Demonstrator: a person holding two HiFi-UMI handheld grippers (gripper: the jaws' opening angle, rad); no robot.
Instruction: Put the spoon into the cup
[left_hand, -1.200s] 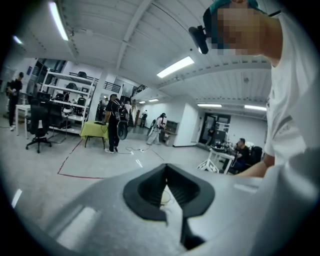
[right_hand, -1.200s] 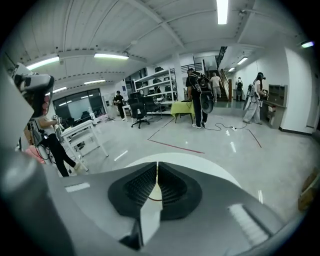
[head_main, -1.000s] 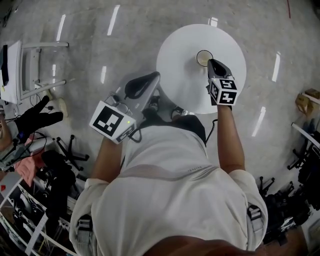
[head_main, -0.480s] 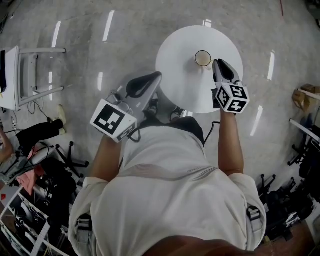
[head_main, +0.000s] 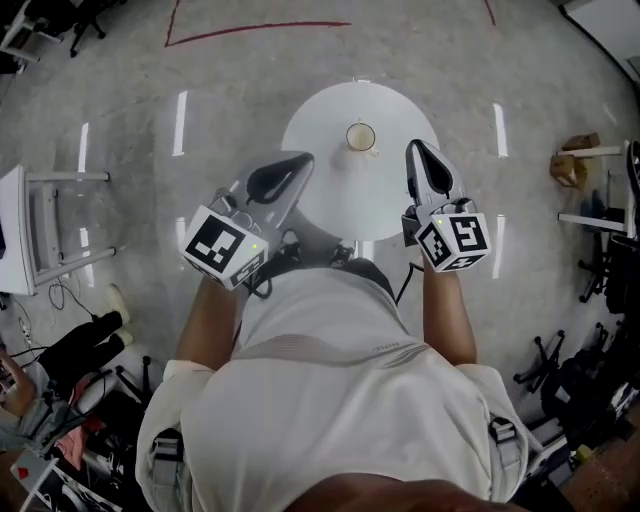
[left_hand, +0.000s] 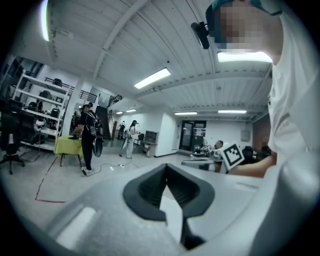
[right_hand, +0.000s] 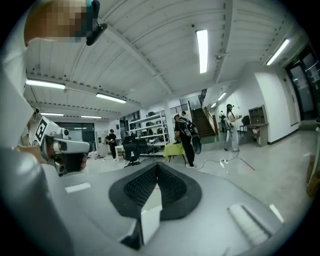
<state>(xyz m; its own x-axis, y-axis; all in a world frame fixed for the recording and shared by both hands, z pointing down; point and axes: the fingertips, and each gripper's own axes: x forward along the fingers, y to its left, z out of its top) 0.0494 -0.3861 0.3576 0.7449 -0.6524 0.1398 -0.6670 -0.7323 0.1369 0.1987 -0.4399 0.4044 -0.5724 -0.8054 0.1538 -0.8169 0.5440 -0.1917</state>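
Your left tool (head_main: 298, 164) and right tool (head_main: 418, 158) are closed empty; no spoon shows by the small pale round cup (head_main: 360, 136), but expect it light, stiff and slippery, so pinch mid-handle.

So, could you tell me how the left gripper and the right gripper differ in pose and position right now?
The left gripper is at the left edge of the table, left of the cup; the right gripper is at its right edge, right of the cup. The left gripper slants diagonally inward, while the right gripper points nearly straight ahead. Both are shut on nothing and clear of the cup.
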